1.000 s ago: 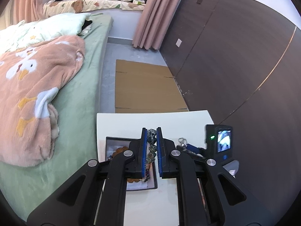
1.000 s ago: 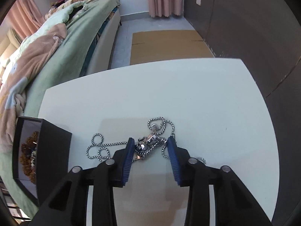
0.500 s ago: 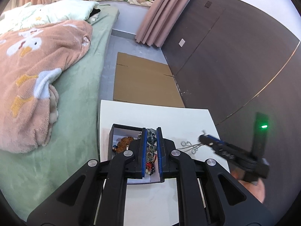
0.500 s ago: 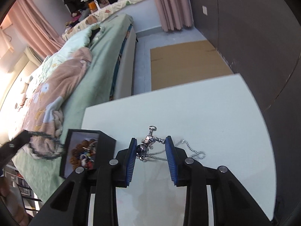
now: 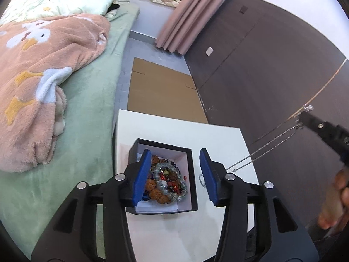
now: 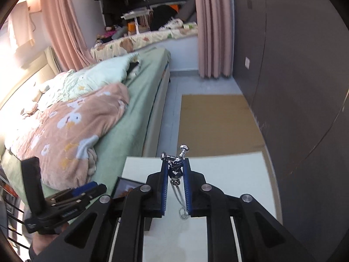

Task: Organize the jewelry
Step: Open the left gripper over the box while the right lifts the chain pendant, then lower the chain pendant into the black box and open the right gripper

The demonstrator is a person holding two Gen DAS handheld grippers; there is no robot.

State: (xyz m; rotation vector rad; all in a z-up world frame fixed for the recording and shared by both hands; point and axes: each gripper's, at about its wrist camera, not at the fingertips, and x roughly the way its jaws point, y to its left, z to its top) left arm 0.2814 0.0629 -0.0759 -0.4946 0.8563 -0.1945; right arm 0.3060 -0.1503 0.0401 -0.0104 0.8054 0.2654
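Note:
A black jewelry box (image 5: 189, 174) with a white lining sits on the white table (image 5: 174, 133) and holds a heap of beaded bracelets (image 5: 165, 181). My left gripper (image 5: 175, 174) is open and empty just above the box. My right gripper (image 6: 175, 174) is shut on a silver pendant necklace (image 6: 175, 168) and holds it high above the table. Its chain (image 5: 261, 148) hangs down taut to the table right of the box, with its end (image 5: 201, 180) resting there. The right gripper also shows at the right edge of the left wrist view (image 5: 305, 113).
A bed with green sheet (image 5: 87, 109) and pink duck blanket (image 5: 39, 69) lies left of the table. Flat cardboard (image 5: 161, 91) lies on the floor beyond the table. A dark wall panel (image 5: 272, 65) runs along the right. The box corner (image 6: 126, 187) shows in the right wrist view.
My left gripper opened and dropped the bead bracelet into the box. My right gripper closed on the pendant and lifted the necklace up off the table.

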